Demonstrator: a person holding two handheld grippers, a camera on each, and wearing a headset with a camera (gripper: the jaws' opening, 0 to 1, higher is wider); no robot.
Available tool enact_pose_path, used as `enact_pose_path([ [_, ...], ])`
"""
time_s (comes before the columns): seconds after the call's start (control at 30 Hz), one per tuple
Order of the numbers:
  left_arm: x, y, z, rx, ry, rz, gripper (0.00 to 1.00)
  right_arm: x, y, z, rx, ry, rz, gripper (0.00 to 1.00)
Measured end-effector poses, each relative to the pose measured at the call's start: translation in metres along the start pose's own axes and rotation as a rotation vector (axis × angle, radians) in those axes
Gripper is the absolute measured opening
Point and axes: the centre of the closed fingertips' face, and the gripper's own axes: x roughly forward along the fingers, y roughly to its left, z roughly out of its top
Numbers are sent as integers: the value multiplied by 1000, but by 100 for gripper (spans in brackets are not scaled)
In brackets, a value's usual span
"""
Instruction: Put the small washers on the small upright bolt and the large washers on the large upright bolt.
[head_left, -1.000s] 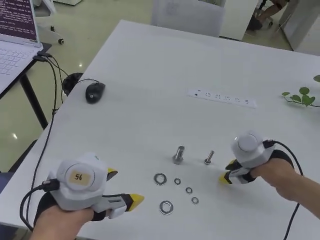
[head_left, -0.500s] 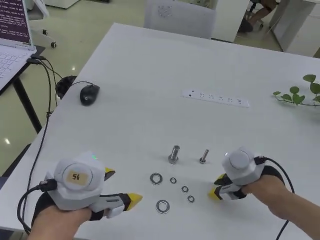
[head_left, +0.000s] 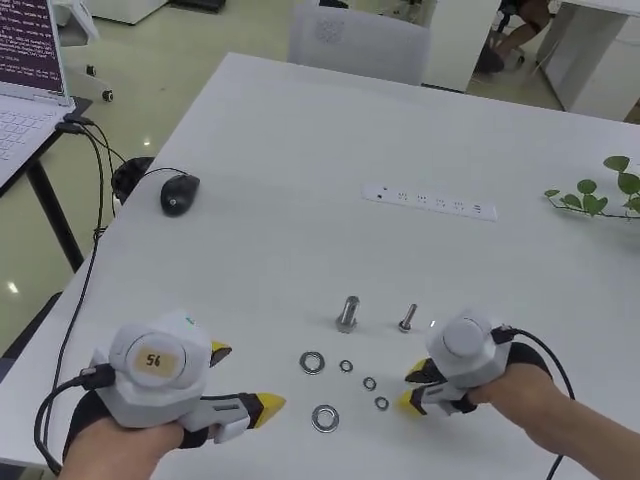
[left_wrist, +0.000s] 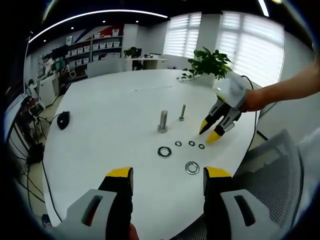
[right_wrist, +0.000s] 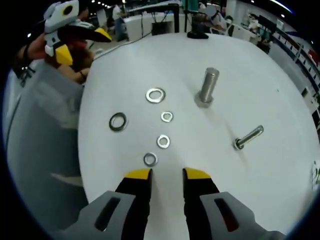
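Your right gripper (head_left: 410, 390) has slid from beside the small bolt (head_left: 407, 318) down to the 3 small washers (head_left: 369, 383) at its 7 o'clock, so a first pickup looks close. Nothing sits on it or the large bolt (head_left: 347, 313) yet. Its jaws are narrow and empty. The left gripper (head_left: 247, 377) is wide and empty by the 2 large washers (head_left: 325, 417). The right gripper view sharpens what the head view blurs: the nearest small washer (right_wrist: 150, 159) lies at 11 o'clock of the jaw tips, outside the gap.
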Motion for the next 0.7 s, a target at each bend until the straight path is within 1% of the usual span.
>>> enact_pose_path([
  [0.07,0,-1,0,2,1,-1,56,3,8,4,-47,5,21,26],
  [0.13,0,-2,0,2,1,-2,56,5,12,3,-78,23,24,25],
  [0.17,0,-2,0,2,1,-2,56,7,15,3,-109,35,30,24],
  [0.27,0,-4,-1,2,1,-4,56,12,18,2,-139,63,31,23],
  [0.33,0,-4,-1,1,3,-5,56,13,17,5,-140,60,24,21],
  [0.4,0,-4,-2,2,5,-3,56,13,17,5,-139,64,27,20],
  [0.53,-1,-3,-3,-2,3,0,56,13,17,5,-167,82,31,20],
  [0.7,-1,-4,-3,-5,1,-1,56,14,17,5,-152,84,38,20],
])
